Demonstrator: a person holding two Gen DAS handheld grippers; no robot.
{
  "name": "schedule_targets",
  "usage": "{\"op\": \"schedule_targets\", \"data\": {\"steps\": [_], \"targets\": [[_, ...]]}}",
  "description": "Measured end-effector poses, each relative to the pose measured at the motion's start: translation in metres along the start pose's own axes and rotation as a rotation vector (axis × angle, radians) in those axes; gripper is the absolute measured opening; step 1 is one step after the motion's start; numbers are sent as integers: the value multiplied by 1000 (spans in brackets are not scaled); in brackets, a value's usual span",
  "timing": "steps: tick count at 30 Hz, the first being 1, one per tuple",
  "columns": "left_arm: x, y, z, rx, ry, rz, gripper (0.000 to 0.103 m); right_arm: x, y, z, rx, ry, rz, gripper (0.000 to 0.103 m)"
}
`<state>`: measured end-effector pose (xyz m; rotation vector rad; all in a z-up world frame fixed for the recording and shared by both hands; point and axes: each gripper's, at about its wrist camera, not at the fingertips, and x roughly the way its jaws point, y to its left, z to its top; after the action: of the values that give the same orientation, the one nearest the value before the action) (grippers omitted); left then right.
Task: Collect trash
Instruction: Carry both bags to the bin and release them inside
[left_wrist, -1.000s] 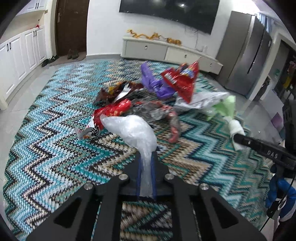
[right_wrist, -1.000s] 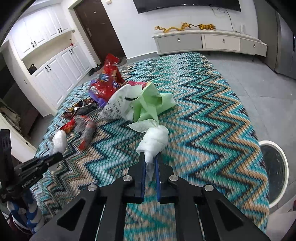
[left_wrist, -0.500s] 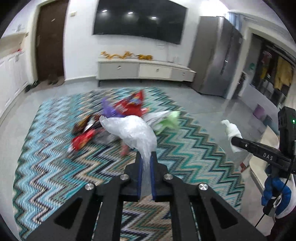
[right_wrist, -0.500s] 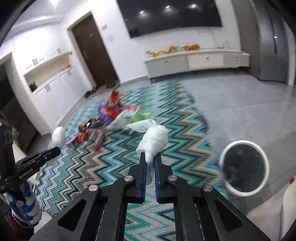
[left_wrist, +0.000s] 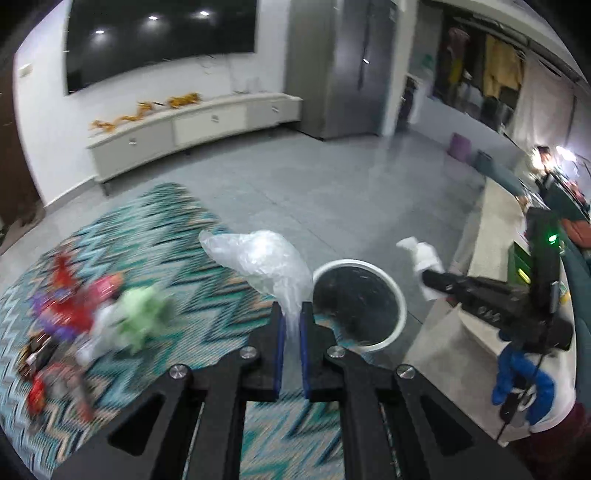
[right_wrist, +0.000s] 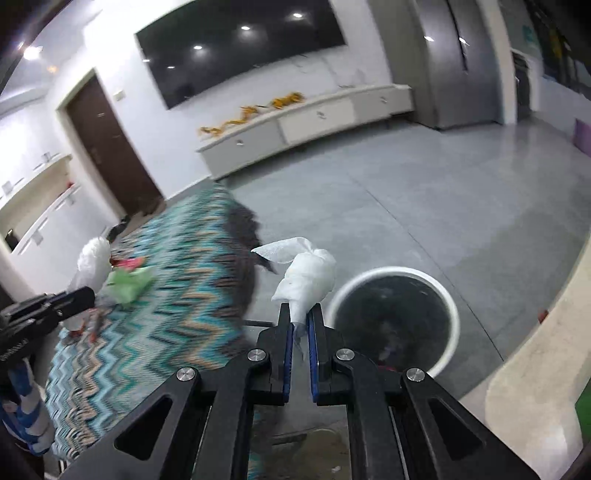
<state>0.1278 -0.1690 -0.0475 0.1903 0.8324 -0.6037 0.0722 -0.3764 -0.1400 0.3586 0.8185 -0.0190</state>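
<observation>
Crumpled clear plastic bag (left_wrist: 264, 264); twisted white tissue (right_wrist: 306, 278)

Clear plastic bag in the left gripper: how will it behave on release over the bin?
The clear plastic bag billows above the left gripper, so it is probably very light and may drift past the trash bin. Its crumpled film looks floppy and might cling to the pads.

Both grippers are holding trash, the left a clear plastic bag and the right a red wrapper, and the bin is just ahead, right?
Not quite: the right gripper holds a white tissue, not a red wrapper, as the right wrist view shows. The left gripper does hold the clear plastic bag, and the bin is just ahead.
</observation>
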Motion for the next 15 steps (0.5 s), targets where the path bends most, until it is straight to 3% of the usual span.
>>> {"op": "schedule_targets", "data": {"steps": [8, 15], "targets": [[97, -57, 47, 87, 95, -80, 8, 60, -66, 17, 89, 67, -53, 9], [165, -74, 65, 33, 175, -183, 9, 102, -88, 24, 116, 133, -79, 12]]}}
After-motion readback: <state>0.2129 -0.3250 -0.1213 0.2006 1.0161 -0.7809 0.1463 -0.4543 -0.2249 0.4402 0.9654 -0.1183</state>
